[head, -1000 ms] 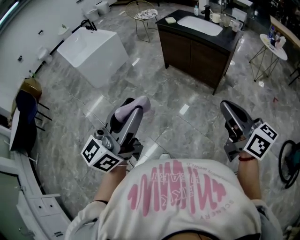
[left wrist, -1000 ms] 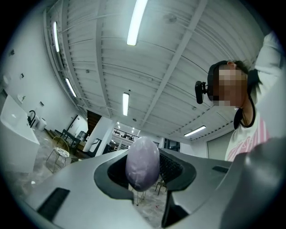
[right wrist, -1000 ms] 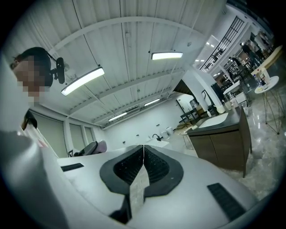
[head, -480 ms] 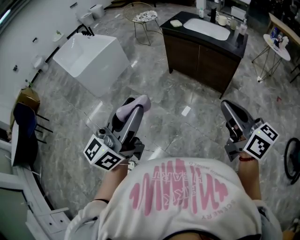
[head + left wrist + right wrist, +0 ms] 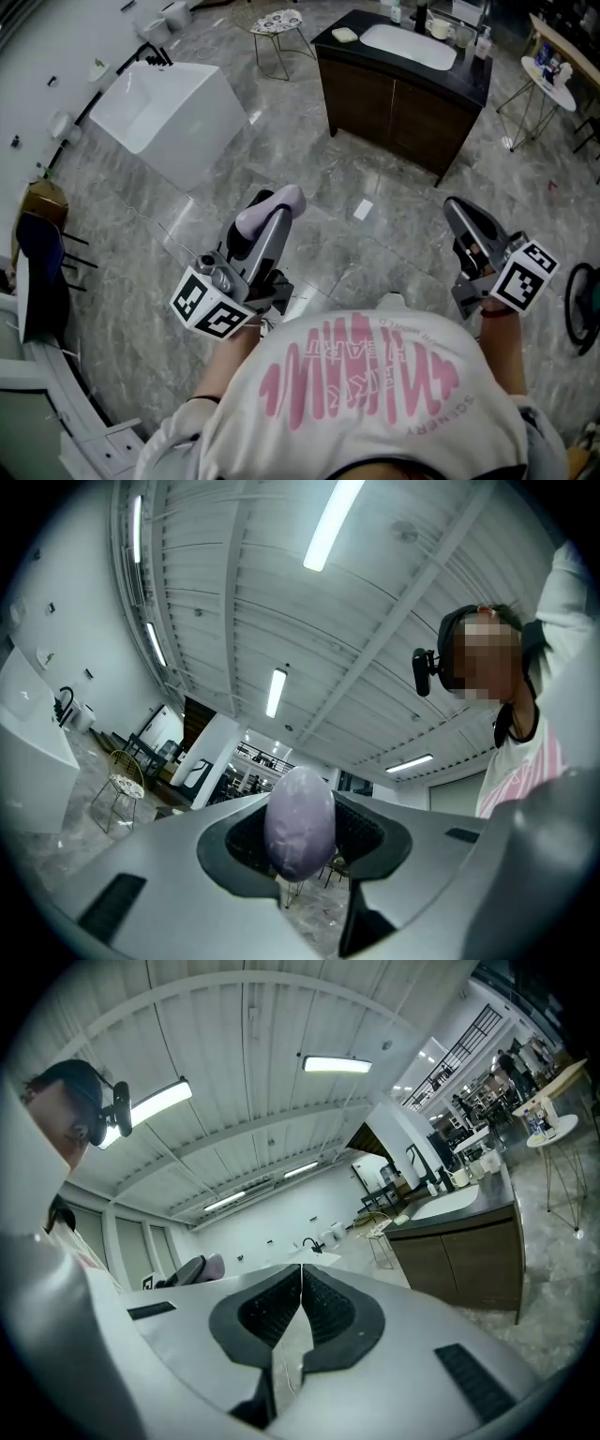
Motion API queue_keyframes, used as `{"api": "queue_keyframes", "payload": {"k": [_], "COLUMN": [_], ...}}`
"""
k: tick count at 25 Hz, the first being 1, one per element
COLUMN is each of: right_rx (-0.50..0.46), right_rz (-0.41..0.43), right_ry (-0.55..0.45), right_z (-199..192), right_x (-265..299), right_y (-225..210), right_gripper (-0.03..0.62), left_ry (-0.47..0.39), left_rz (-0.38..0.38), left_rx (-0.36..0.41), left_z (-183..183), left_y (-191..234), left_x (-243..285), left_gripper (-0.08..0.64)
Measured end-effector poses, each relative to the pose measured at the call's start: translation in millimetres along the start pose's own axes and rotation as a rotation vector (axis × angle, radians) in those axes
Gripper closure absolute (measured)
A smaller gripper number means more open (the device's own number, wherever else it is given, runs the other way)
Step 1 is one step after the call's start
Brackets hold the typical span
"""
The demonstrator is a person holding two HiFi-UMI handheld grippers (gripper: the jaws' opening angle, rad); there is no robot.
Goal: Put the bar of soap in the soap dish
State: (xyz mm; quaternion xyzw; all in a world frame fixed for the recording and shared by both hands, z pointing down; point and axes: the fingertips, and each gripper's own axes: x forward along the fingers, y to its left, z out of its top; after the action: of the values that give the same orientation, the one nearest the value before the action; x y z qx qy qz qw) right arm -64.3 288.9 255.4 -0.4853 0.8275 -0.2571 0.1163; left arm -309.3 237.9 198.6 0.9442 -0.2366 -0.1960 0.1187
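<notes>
A lilac oval bar of soap is clamped between the jaws of my left gripper, held up over the marble floor in front of the person. In the left gripper view the soap stands on end between the two dark pads, and the left gripper points slightly upward. My right gripper is shut and empty; its pads meet in the right gripper view. On the left end of the dark vanity, far ahead, lies a small pale dish.
A white sink basin with bottles around it is set into the vanity top. A white tub stands at the left, with a round wire side table behind it. Another small table is at the right. A paper scrap lies on the floor.
The room has shifted in the head view as the person carries both grippers across the floor. The soap stays clamped in the left jaws and the right jaws stay shut.
</notes>
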Motion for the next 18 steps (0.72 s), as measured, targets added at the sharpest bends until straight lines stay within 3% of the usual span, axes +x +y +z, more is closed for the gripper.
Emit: {"api": "queue_keyframes", "payload": {"k": [5,9,18], "right_rx": [0.035,0.029,-0.016], "right_rz": [0.05,0.105,0.146], "right_ry": [0.032,0.057,0.065], "right_z": [-4,7,72], "right_x": [35,65,107], "right_y": [-11,-27,-92], "right_gripper": [0.575,0.575,0.575], "left_ry": [0.015,0.0,-0.076], "left_rz": [0.033,0.109,0.169], "left_rx": [0.014,0.023,0.051], "left_z": [-1,0,1], "left_y": [19,41,78], "left_x": [0,8,78], "left_gripper": [0.399,0.399,0.399]}}
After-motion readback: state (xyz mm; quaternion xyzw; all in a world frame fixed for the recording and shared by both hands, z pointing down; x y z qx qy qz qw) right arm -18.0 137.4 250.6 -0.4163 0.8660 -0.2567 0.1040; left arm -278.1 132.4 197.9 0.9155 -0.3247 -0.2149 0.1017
